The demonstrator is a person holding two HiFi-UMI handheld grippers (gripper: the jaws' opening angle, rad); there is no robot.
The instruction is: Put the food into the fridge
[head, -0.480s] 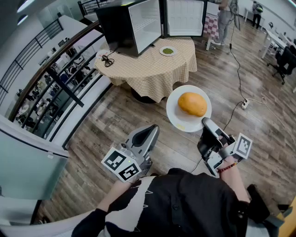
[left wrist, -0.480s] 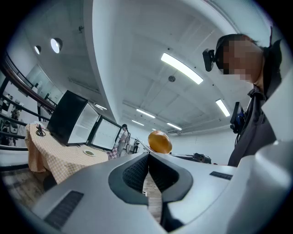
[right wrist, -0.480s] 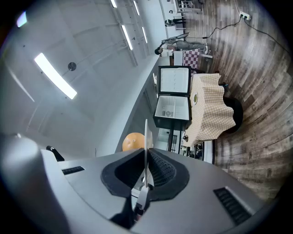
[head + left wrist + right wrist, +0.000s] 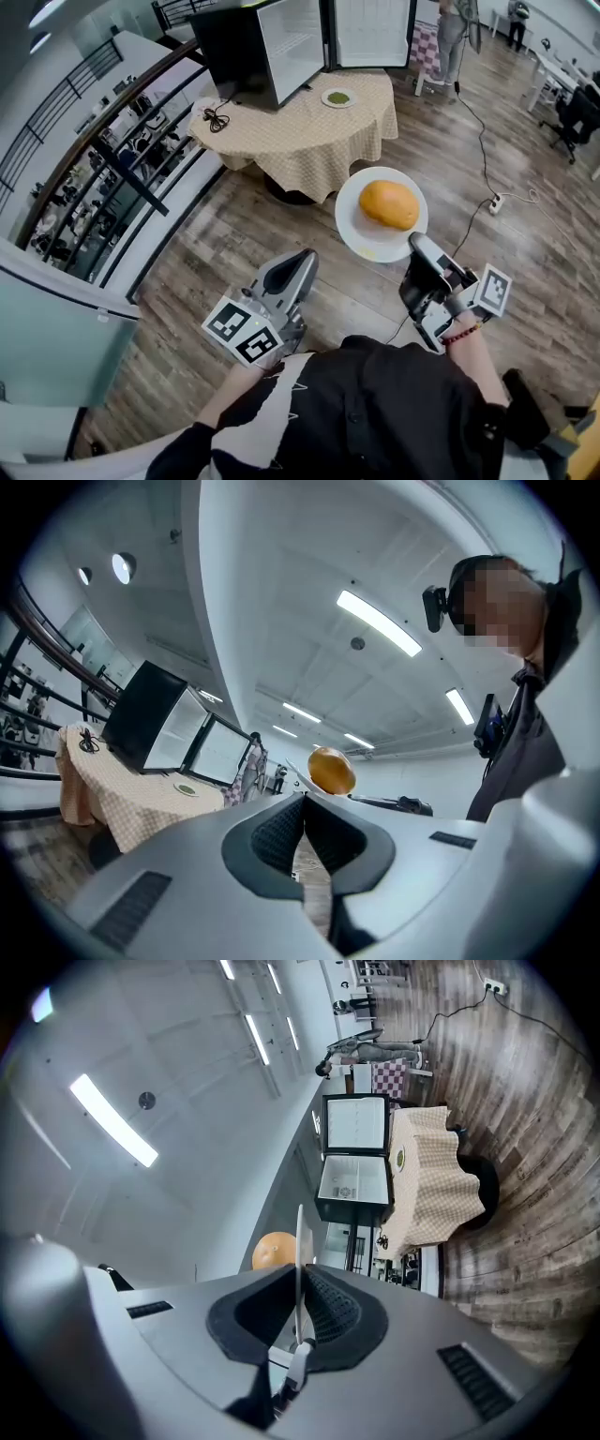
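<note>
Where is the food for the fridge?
Find the round table with the checked cloth and the black fridge on top. Nearer than it, over the wooden floor, the right gripper holds a white plate by its rim. The food is the smooth orange fruit on it, unlike the small dish of green stuff on the table.

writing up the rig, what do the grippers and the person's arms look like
The left gripper and right gripper are grey plastic, tapered, with black ribbed pads; each bears a white cube of black square markers. The person wears a black top with white patches and a red bead bracelet on the right wrist.
</note>
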